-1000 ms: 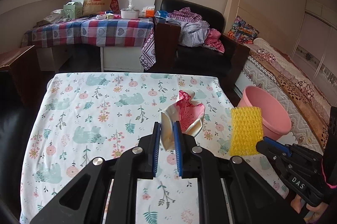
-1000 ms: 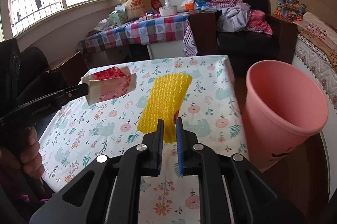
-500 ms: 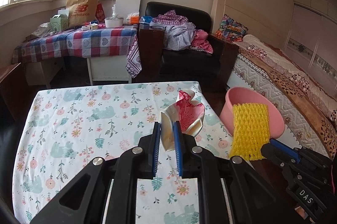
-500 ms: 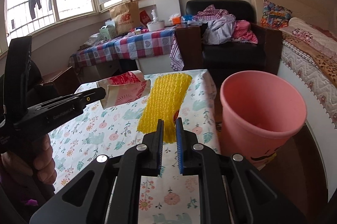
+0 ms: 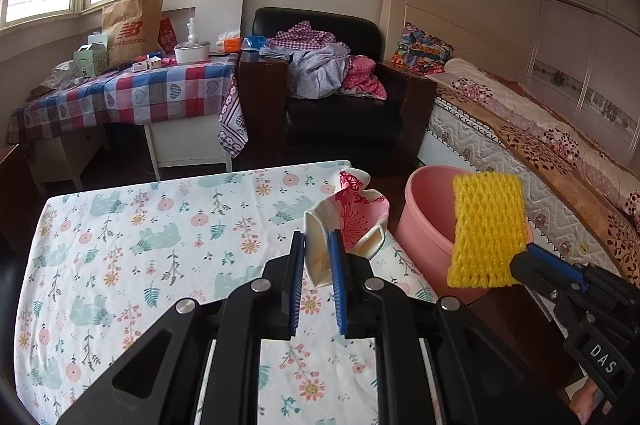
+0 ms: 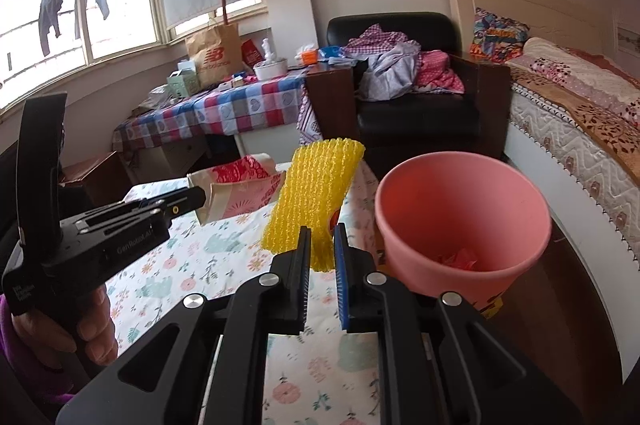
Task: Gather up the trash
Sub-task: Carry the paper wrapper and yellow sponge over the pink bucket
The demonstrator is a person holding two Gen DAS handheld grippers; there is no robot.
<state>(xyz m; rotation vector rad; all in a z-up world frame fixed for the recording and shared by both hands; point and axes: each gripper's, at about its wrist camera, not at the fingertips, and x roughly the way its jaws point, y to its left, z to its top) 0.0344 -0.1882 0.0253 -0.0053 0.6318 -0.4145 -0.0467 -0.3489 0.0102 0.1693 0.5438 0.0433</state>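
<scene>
Since a second ago both grippers have carried their loads from over the table toward the pink bin, which now sits much closer and more central in both views. The left gripper (image 5: 318, 257) is clamped narrow on a crumpled white-and-red paper cup (image 5: 348, 221), held in the air above the right edge of the floral tablecloth (image 5: 140, 237). The right gripper (image 6: 322, 249) is pinched narrow on a yellow foam net sleeve (image 6: 316, 193), gripping its lower edge.

Left wrist view: the foam sleeve hangs in front of the pink bin (image 5: 424, 225), covering part of the rim; bin inside mostly hidden. Right wrist view only: looks into the bin, red scraps (image 6: 458, 259) lie at its bottom, and a yellow bit shows under its base on the floor. The same view shows the person's hand (image 6: 86, 329) and a purple sleeve around the left gripper's handle; the left view doesn't.

Cup: flattened, torn open at the top, red pattern on white. Sleeve: bright yellow mesh, rectangular, slightly curved, held upright just left of the bin's rim.
</scene>
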